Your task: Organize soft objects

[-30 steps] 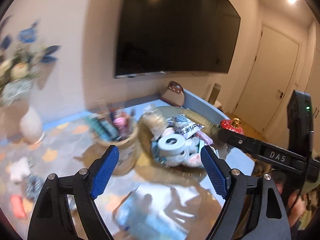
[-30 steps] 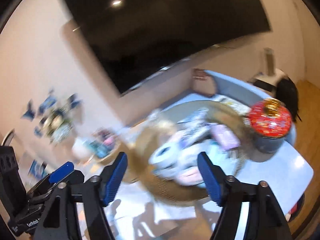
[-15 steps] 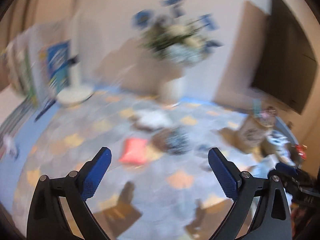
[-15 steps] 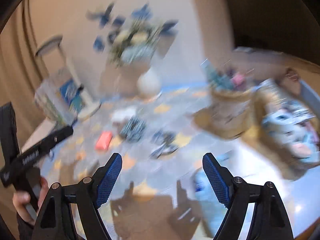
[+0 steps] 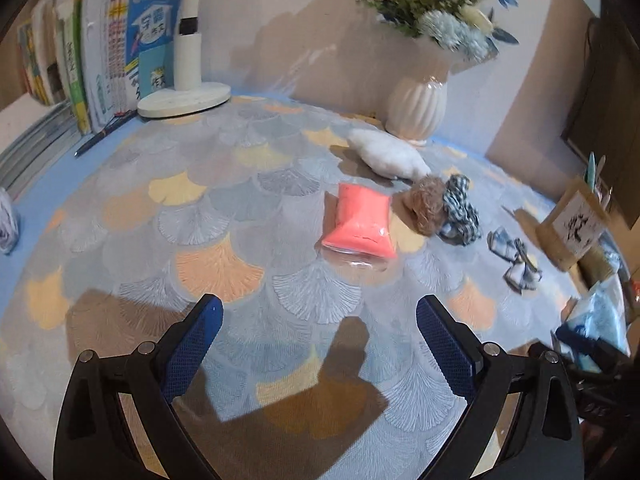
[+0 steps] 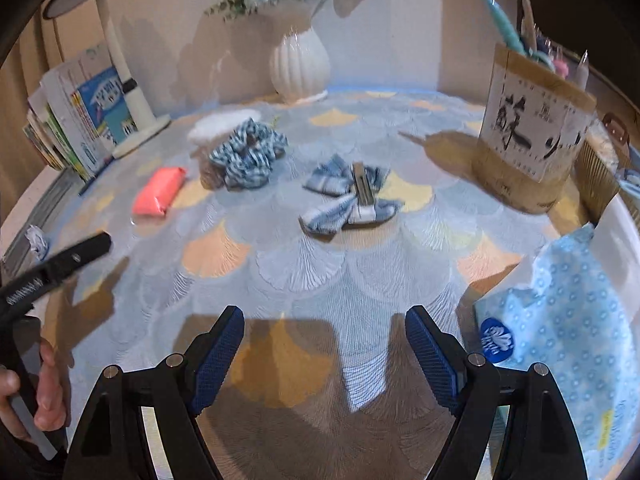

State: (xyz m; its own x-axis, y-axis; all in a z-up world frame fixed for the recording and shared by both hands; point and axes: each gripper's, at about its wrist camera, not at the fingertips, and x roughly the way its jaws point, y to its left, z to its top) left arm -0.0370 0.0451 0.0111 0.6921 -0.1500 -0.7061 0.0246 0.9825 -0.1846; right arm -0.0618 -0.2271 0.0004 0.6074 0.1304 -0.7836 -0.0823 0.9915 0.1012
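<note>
On the patterned tablecloth lie a pink soft pouch [image 5: 362, 220] [image 6: 159, 191], a white fluffy wad [image 5: 386, 153] [image 6: 222, 121], a brown fuzzy scrunchie [image 5: 427, 203], a blue striped scrunchie [image 5: 460, 210] [image 6: 247, 153] and a blue bow hair clip [image 5: 516, 260] [image 6: 348, 196]. My left gripper [image 5: 318, 338] is open and empty, short of the pink pouch. My right gripper [image 6: 324, 344] is open and empty, short of the bow clip. The left gripper's finger also shows in the right wrist view [image 6: 60, 268].
A white vase of flowers [image 5: 418, 104] [image 6: 300, 62] stands at the back. Books [image 5: 100, 52] and a white lamp base [image 5: 184, 98] stand at the left. A cardboard pen holder [image 6: 532, 136] stands at the right, a blue tissue pack [image 6: 560, 344] near it.
Both grippers swung left from the basket and pen holder towards the soft objects on the cloth and came lower. Both stayed open.
</note>
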